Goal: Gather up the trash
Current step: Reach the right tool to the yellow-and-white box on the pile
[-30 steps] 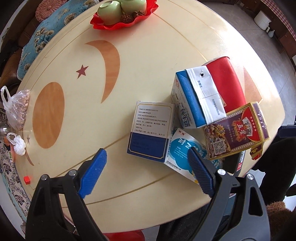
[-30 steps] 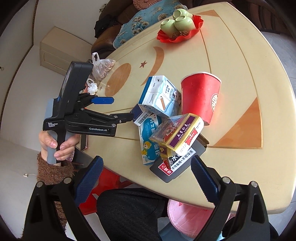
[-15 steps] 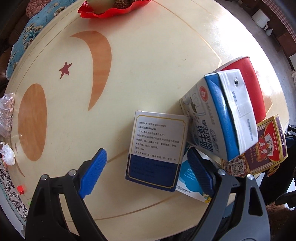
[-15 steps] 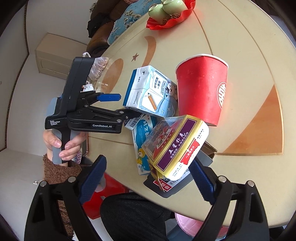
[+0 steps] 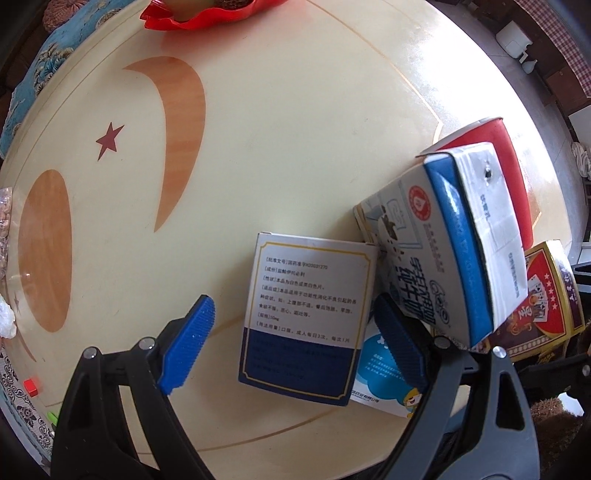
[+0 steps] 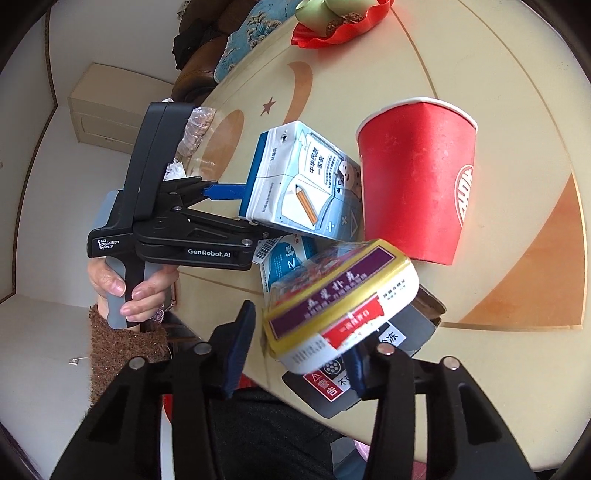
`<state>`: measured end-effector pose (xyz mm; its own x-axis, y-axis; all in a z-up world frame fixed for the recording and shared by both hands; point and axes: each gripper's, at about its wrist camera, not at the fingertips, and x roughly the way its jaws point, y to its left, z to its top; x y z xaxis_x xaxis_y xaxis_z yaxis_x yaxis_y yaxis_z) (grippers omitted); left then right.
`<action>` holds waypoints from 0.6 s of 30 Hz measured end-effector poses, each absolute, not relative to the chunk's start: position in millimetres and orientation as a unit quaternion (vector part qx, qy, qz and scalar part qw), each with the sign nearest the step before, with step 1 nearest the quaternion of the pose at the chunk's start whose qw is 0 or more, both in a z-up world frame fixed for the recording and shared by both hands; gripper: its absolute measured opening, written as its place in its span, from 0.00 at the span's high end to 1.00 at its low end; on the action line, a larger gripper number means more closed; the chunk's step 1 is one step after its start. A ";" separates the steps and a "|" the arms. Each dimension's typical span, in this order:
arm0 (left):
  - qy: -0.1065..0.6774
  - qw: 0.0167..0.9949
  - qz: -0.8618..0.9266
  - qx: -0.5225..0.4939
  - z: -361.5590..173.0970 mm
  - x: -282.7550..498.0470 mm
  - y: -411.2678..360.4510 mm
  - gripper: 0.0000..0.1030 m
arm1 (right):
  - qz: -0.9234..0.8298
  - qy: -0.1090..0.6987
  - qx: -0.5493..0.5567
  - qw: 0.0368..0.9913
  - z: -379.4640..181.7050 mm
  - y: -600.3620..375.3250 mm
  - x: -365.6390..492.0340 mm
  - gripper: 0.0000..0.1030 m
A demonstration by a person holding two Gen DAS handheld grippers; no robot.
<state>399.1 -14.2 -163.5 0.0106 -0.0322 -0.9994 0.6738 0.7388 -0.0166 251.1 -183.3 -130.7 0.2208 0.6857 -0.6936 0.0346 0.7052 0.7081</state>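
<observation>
A pile of trash lies at the near edge of a cream table (image 5: pixel 258 147). My left gripper (image 5: pixel 295 343) points down, open, its pads either side of a blue and white medicine box (image 5: pixel 306 314). A milk carton (image 5: pixel 454 251) leans on a red paper cup (image 6: pixel 413 184). My right gripper (image 6: pixel 303 343) is closing around the near end of a gold and purple playing card box (image 6: pixel 340 295). A thin gap shows at its left pad, and the box hides its right pad. Under the pile lie a light blue packet (image 5: pixel 384 373) and a black packet (image 6: pixel 332 387).
A red dish (image 6: pixel 340 26) with green fruit stands at the far side of the table. A clear bag of nuts (image 5: pixel 5 221) sits at the left edge. A hand (image 6: pixel 129 288) in a brown sleeve holds the left gripper. Beyond the table stand a sofa and a cabinet.
Both grippers have come down towards the pile. The right jaws went from wide open to narrow around the card box. The left jaws stayed wide and now straddle the medicine box.
</observation>
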 end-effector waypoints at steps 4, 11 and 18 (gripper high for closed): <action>0.654 0.663 -0.274 0.241 -162.7 403.0 -22.4 0.24 | 0.229 0.582 0.313 0.715 -132.7 -186.0 250.7 0.73; 0.659 0.659 -0.270 0.244 -157.1 402.6 -27.0 0.37 | 0.221 0.582 0.291 0.726 -126.3 -186.3 248.3 0.81; 0.664 0.662 -0.252 0.240 -154.8 406.1 -29.5 0.38 | 0.212 0.576 0.303 0.729 -125.9 -194.1 245.9 0.84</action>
